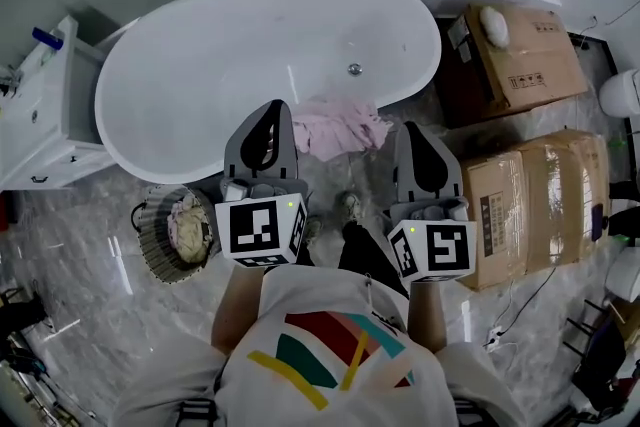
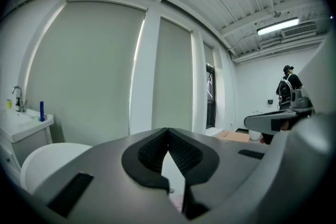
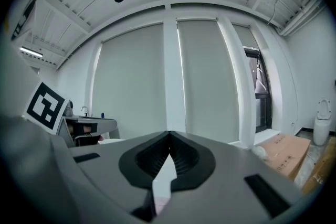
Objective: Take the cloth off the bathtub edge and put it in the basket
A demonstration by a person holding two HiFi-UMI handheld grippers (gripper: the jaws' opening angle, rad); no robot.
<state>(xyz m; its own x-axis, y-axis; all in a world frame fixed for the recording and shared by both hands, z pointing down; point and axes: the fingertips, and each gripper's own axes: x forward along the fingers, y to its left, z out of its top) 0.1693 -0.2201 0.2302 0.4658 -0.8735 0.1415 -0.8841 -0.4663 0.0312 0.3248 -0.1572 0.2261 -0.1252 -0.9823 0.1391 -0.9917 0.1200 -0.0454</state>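
Holding my left gripper (image 1: 268, 120) and right gripper (image 1: 418, 140) at mid-frame, I have both sets of jaws pressed together, empty. The pink cloth (image 1: 340, 127) drapes over the bathtub (image 1: 220, 65) edge between them; the basket (image 1: 148, 240) stands at lower left.

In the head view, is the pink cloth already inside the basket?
No, the pink cloth hangs over the near edge of the bathtub, apart from the basket on the floor.
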